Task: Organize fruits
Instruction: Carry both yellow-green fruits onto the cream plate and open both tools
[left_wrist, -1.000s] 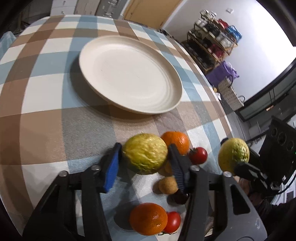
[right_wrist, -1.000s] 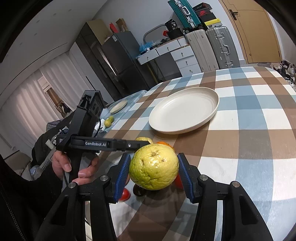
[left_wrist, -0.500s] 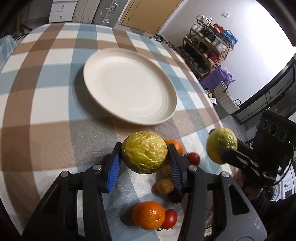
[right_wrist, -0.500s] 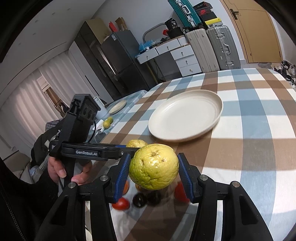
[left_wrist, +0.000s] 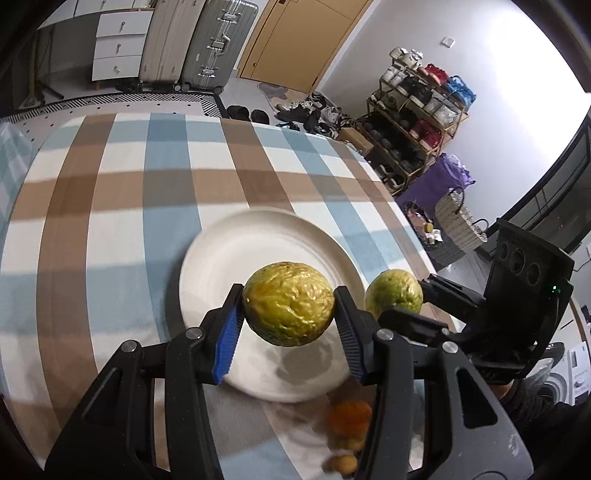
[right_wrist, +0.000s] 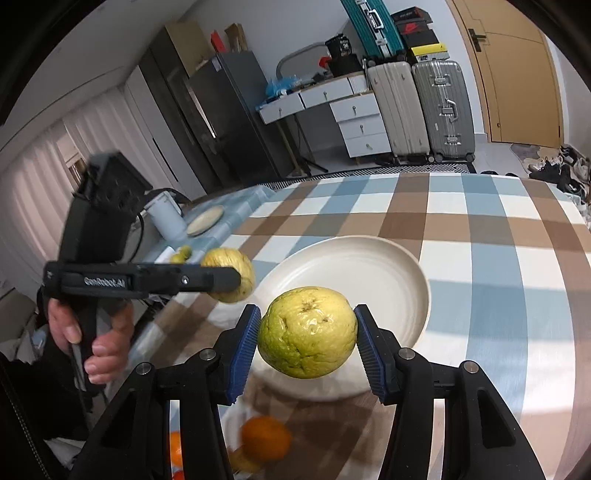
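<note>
Yellow-green guavas, one pinched in each gripper: left gripper (left_wrist: 289, 317) clamps wrinkled guava (left_wrist: 289, 303), right gripper (right_wrist: 306, 341) clamps smoother guava (right_wrist: 307, 336), both above the near rim of the white plate (left_wrist: 221, 266). Risk: round fruit rolling off the plate on release, or the grippers colliding, being close together.

The checked table (left_wrist: 122, 192) is seen carrying a white plate (left_wrist: 221, 258) beneath the jaws, with oranges (right_wrist: 266, 437) lying nearer.

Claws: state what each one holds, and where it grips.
Left claw pinches a yellow guava at its sides; right claw pinches a green guava likewise.
</note>
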